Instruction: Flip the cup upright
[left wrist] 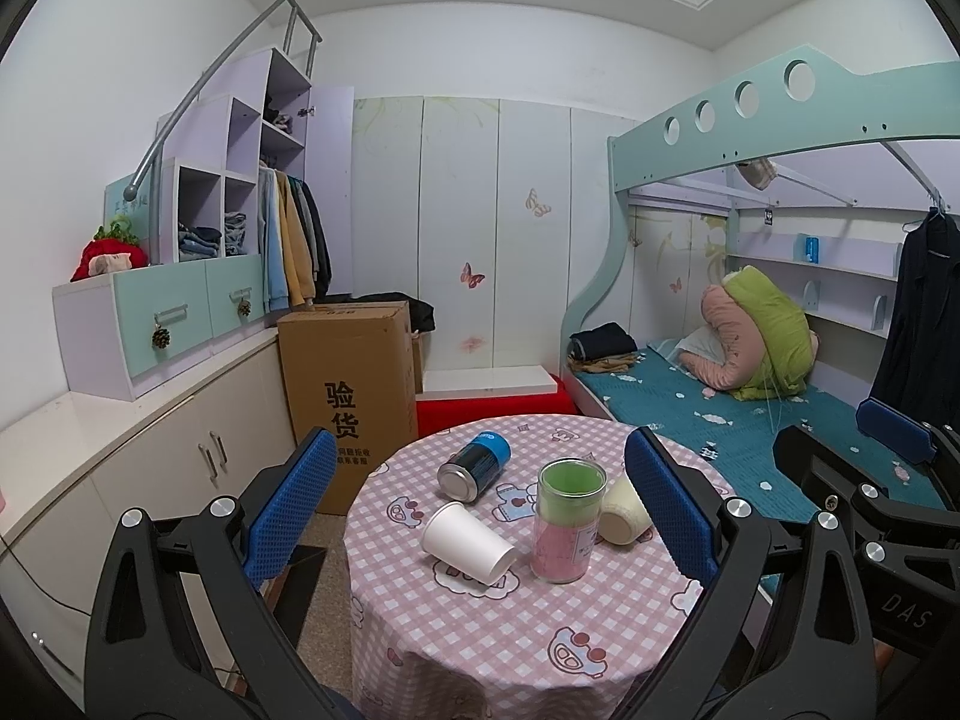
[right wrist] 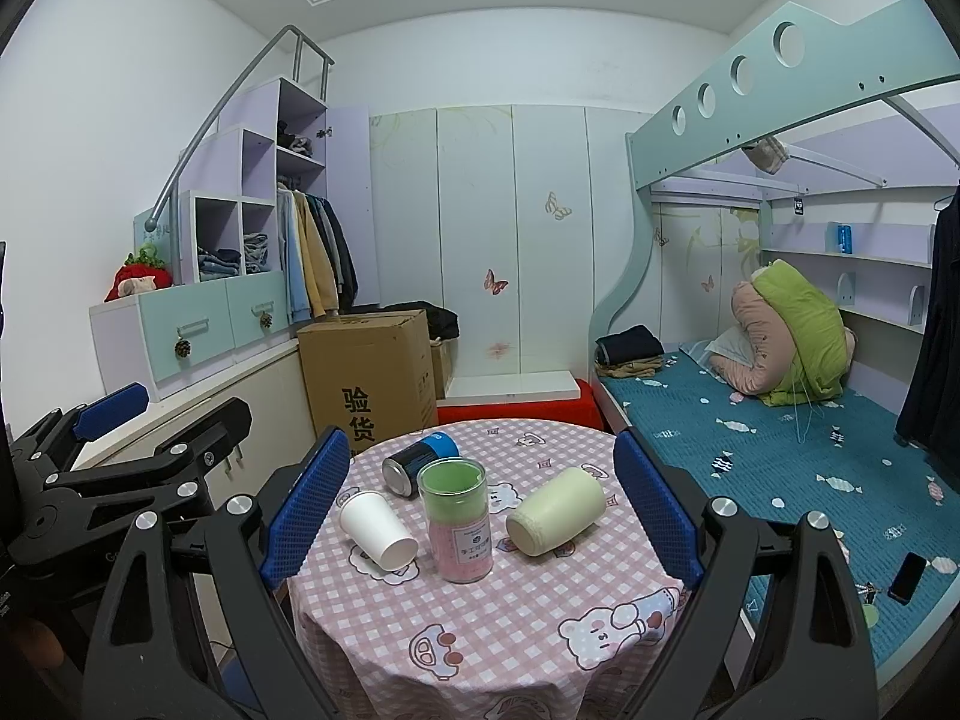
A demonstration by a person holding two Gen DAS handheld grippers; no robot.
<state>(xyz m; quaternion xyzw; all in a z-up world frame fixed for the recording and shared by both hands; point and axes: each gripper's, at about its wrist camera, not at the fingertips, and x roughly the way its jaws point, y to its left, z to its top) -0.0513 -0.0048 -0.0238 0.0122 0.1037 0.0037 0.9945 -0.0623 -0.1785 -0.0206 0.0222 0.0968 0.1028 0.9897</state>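
In the right wrist view, bare pink checked tablecloth [right wrist: 480, 630] fills the lower centre. The upright clear jar with green and pink filling [right wrist: 459, 525] stands between the tipped white paper cup [right wrist: 375, 531] and tipped cream cup [right wrist: 555, 510], narrowing both gaps.

Between the spread fingers of the right gripper [right wrist: 480, 504], a checked cloth [right wrist: 480, 630] drapes soft and matt over the round table. The white cup [right wrist: 377, 531] near the left finger looks like matt paper; the cream cup [right wrist: 555, 510] toward the right finger has a smooth, dull plastic look. Straight ahead the jar [right wrist: 457, 519] is clear and glossy with a paper label. Beyond it, the can [right wrist: 419, 463] shows shiny metal at its rim. The finger pads [right wrist: 306, 504] are blue with a rough dimpled texture, set on matt black plastic arms with bright metal screws. In the left view the left gripper [left wrist: 480, 498] has the same pads [left wrist: 669, 504].
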